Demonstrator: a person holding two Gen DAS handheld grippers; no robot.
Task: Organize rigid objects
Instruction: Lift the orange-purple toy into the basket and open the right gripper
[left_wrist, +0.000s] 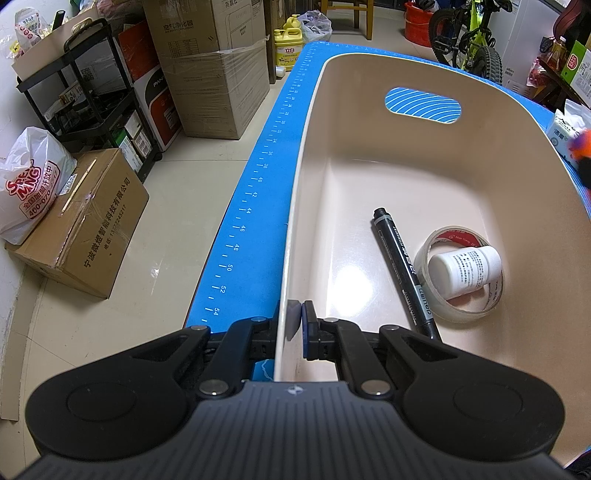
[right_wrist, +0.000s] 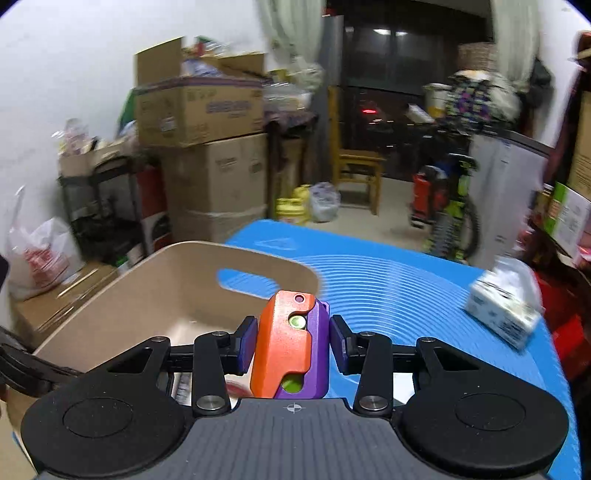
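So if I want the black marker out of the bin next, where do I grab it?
Take the black marker at mid-barrel from above, tongs closing across its width. It lies flat on the bin floor, open floor on its left; the tape roll with the white bottle crowds its right, so favour the capped far end.

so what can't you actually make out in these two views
- Near end of the black marker: left wrist view, hidden behind the left tool.
- Label on the white bottle: left view, too small to read.
- Tissue pack: right view, motion-blurred.
- Bin contents: right view, blocked by the right tool and orange-purple toy.
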